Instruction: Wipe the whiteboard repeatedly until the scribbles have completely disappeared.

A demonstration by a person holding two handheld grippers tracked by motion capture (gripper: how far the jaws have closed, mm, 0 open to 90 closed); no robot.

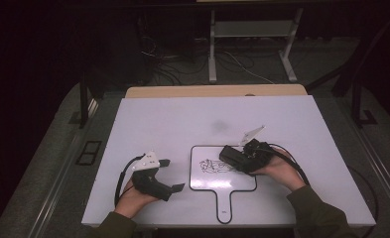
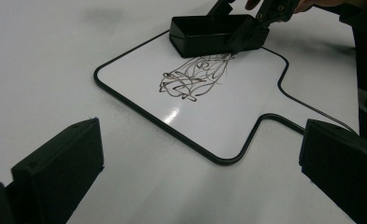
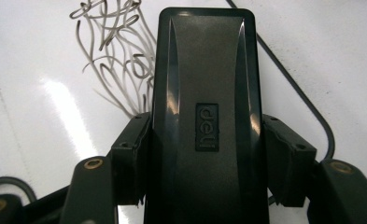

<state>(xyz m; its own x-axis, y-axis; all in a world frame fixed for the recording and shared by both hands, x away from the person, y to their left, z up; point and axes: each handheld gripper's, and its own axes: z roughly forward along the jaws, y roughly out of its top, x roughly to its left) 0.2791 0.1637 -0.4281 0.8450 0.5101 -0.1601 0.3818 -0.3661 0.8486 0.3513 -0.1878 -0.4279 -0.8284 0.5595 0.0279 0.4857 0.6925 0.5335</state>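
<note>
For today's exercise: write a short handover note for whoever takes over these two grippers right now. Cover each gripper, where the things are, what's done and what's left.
Right gripper: shut on the black eraser, one of the fingers pressing each long side. The eraser sits on the small whiteboard, at the edge of the scribble.
Left gripper: open, holding nothing, resting on the table left of the whiteboard.
Done: eraser picked up and brought to the drawing.
Left: the scribble looks largely intact, so it likely needs wiping off; the free gripper could steady the board by its handle.
</note>
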